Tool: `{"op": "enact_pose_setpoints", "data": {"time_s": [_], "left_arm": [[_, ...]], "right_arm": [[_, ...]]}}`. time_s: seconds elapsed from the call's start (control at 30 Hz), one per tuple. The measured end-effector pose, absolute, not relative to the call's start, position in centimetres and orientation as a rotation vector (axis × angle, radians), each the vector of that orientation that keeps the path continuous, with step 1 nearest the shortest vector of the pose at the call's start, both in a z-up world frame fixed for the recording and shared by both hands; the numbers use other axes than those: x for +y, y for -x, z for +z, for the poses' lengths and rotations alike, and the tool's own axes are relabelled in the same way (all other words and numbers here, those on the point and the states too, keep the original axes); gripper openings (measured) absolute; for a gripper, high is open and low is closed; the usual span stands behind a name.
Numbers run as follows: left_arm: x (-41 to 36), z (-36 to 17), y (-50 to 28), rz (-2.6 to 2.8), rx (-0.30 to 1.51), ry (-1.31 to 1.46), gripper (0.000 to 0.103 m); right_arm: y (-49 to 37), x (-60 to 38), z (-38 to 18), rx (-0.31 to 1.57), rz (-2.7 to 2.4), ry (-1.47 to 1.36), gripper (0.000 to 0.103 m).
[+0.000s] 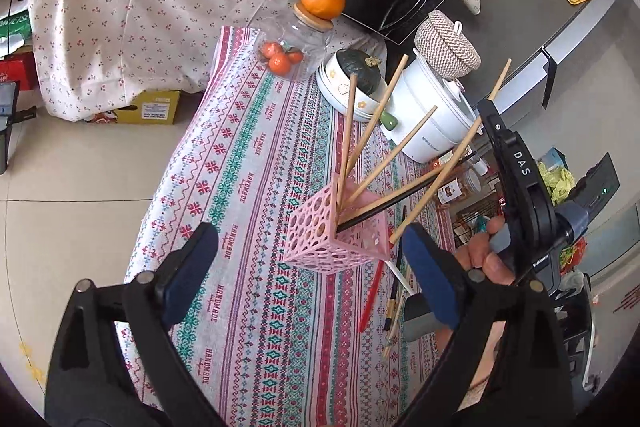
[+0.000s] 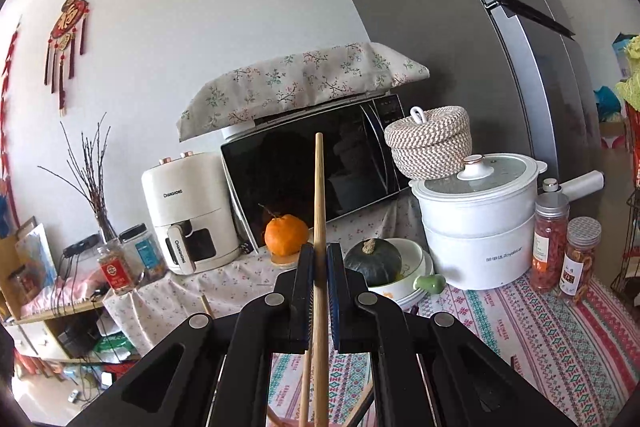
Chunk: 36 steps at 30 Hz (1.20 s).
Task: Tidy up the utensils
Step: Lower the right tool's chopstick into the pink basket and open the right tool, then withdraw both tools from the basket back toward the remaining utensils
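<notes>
A pink perforated holder [image 1: 338, 229] stands on the patterned tablecloth [image 1: 256, 267] with several wooden chopsticks [image 1: 376, 125] and one black chopstick [image 1: 404, 197] leaning out of it. My left gripper [image 1: 312, 267] is open and empty, its jaws either side of the holder, nearer the camera. My right gripper [image 2: 319, 263] is shut on a wooden chopstick [image 2: 319, 195] that points up; in the left wrist view that chopstick [image 1: 448, 163] slants with its lower tip beside the holder's rim. More utensils, one red [image 1: 370, 297], lie on the cloth to the holder's right.
A white steamer pot [image 2: 480, 227] with a woven basket [image 2: 430, 143] on it, a bowl holding a green squash [image 2: 374, 261], an orange [image 2: 286, 235] on a jar, spice jars [image 2: 550, 231], a microwave [image 2: 312, 175] and an air fryer [image 2: 188, 215] stand behind. The fridge [image 2: 500, 47] is at right.
</notes>
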<state>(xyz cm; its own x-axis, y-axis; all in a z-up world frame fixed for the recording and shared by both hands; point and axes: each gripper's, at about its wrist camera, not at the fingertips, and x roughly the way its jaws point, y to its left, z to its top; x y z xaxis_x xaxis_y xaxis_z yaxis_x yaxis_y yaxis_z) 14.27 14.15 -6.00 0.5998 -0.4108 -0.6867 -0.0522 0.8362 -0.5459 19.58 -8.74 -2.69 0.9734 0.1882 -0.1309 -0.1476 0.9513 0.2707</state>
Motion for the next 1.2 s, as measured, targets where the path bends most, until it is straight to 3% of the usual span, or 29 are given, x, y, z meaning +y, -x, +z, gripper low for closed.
{"op": "enact_pose_setpoints", "data": {"time_s": [0.57,0.63,0.7,0.83,0.9,1.07,1.2], "left_arm": [[13.8,-5.4,-14.1,-0.101,0.856,0.404,0.095],[13.5,-5.2,-14.0,-0.086,0.839,0.375,0.095],[13.0,-5.0,-13.9,-0.080,0.825,0.350,0.095],[11.9,-4.8,-13.4,-0.084,0.816,0.321,0.095],[11.2,-4.6,-13.0,-0.087,0.809,0.302,0.095],[9.1,-4.0,-12.0,-0.070,0.772,0.223,0.095],[7.1,-3.8,-11.2,-0.086,0.751,0.151,0.095]], "right_arm": [[-19.2,-6.0,-6.1,0.184,0.194,-0.149,0.009],[-18.8,-6.3,-5.6,0.199,0.221,-0.139,0.020],[-18.1,-6.7,-4.6,0.209,0.248,-0.131,0.043],[-16.7,-7.9,-2.0,0.246,0.271,-0.106,0.059],[-16.0,-8.6,-0.8,0.272,0.262,-0.079,0.074],[-14.2,-10.9,0.8,0.371,0.218,-0.023,0.089],[-12.8,-13.4,0.5,0.467,0.147,-0.018,0.093]]}}
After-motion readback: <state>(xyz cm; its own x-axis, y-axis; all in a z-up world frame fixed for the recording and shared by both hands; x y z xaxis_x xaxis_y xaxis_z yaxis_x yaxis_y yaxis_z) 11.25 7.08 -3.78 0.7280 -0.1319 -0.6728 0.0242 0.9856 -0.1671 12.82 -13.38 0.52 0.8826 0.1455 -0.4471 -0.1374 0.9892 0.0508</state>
